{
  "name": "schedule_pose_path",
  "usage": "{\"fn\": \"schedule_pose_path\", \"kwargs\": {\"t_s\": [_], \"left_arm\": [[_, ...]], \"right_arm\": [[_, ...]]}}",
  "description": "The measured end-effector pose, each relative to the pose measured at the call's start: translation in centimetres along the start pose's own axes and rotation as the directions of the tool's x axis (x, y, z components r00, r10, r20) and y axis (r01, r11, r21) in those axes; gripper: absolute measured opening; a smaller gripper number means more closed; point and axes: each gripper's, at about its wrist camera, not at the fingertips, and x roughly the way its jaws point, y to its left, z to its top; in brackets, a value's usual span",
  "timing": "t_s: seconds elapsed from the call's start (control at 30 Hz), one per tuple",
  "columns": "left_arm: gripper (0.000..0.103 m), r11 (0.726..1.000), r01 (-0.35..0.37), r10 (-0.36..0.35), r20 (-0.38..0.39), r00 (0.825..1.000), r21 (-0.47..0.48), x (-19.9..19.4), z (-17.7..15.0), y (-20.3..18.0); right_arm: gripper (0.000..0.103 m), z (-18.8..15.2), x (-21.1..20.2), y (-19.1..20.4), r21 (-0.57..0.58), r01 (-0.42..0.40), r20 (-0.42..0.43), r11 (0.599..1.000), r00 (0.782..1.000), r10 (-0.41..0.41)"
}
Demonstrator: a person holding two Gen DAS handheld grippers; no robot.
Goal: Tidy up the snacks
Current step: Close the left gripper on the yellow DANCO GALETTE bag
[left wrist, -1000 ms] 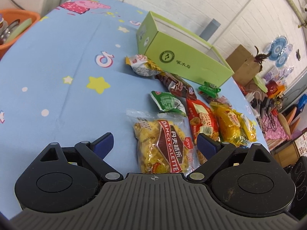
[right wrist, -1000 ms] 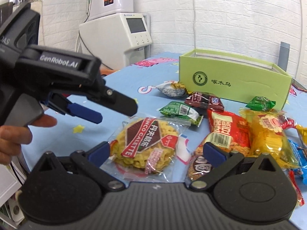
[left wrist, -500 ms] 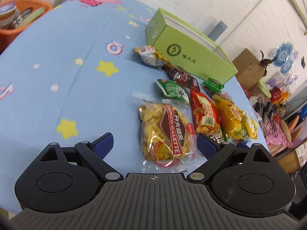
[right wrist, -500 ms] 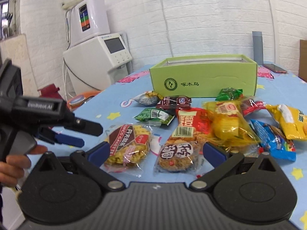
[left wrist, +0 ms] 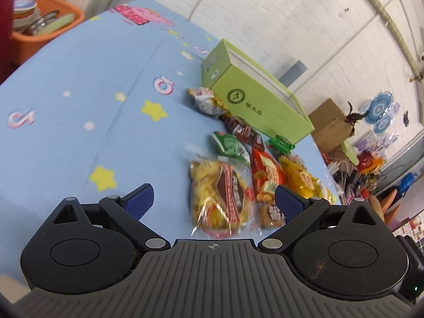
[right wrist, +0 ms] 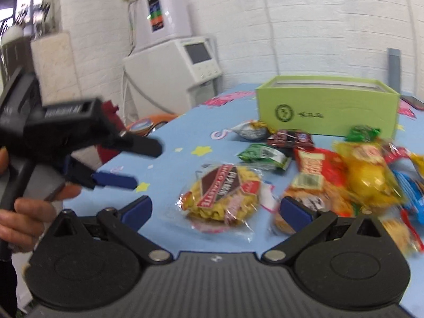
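Several snack packets lie in a cluster on the blue tablecloth (left wrist: 79,100) in front of an open green box (left wrist: 254,100), which also shows in the right wrist view (right wrist: 328,108). Nearest is a clear bag of yellow galette biscuits (left wrist: 220,198), also in the right wrist view (right wrist: 225,196). Beside it lie a red packet (left wrist: 267,175), a green packet (left wrist: 230,145) and a yellow packet (right wrist: 368,175). My left gripper (left wrist: 214,201) is open and empty, above the table short of the biscuit bag; it shows in the right wrist view (right wrist: 132,164). My right gripper (right wrist: 216,210) is open and empty, just short of the same bag.
An orange basin with dishes (left wrist: 45,23) stands off the table's far left. A white machine (right wrist: 172,61) stands against the brick wall. Cardboard boxes and clutter (left wrist: 344,137) lie beyond the table's right edge. A phone (right wrist: 413,102) lies behind the box.
Both grippers have pulled back and shifted; the snacks look smaller in the left view. The right view swung left, blurred by motion. Both stay open, and no snack has moved.
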Motion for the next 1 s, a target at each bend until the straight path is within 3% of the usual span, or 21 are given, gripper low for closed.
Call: {"fn": "schedule_pose_path", "kwargs": {"t_s": [0.17,0.23,0.27,0.3,0.43,0.57,0.8,1.0], "left_arm": [[0.090,0.996,-0.014,0.022,-0.093,0.995,0.090,3.6,1.4,-0.9],[0.079,0.991,-0.024,0.039,-0.114,0.993,0.128,4.8,1.5,-1.2],[0.063,0.989,-0.020,0.040,-0.131,0.991,0.149,5.4,1.6,-1.4],[0.058,0.987,-0.010,0.034,-0.150,0.988,0.161,6.0,1.6,-1.5],[0.070,0.988,0.046,-0.015,-0.198,0.980,0.151,7.1,1.2,-1.3],[0.081,0.984,0.017,0.012,-0.163,0.987,0.176,6.3,1.6,-1.0],[0.082,0.985,0.020,0.010,-0.178,0.984,0.170,6.9,1.9,-0.7],[0.080,0.983,0.016,0.017,-0.176,0.984,0.185,7.8,2.0,-1.4]], "right_arm": [[0.103,0.1,4.0,0.2,-0.047,0.012,-0.101,0.999,0.995,-0.016],[0.103,0.2,4.9,-0.1,-0.037,0.003,-0.115,0.999,0.993,-0.007],[0.103,0.4,5.5,-0.2,-0.034,0.001,-0.126,0.999,0.992,-0.005],[0.103,0.5,6.0,-0.2,-0.035,-0.003,-0.137,0.999,0.991,-0.002],[0.102,1.1,7.6,0.1,-0.050,-0.013,-0.165,0.999,0.986,0.005],[0.102,1.2,7.3,-0.5,-0.041,-0.009,-0.162,0.999,0.987,0.002],[0.103,0.2,6.3,0.4,-0.098,0.012,-0.170,0.995,0.985,-0.028],[0.102,0.8,7.8,0.2,-0.117,0.003,-0.173,0.993,0.985,-0.023]]}}
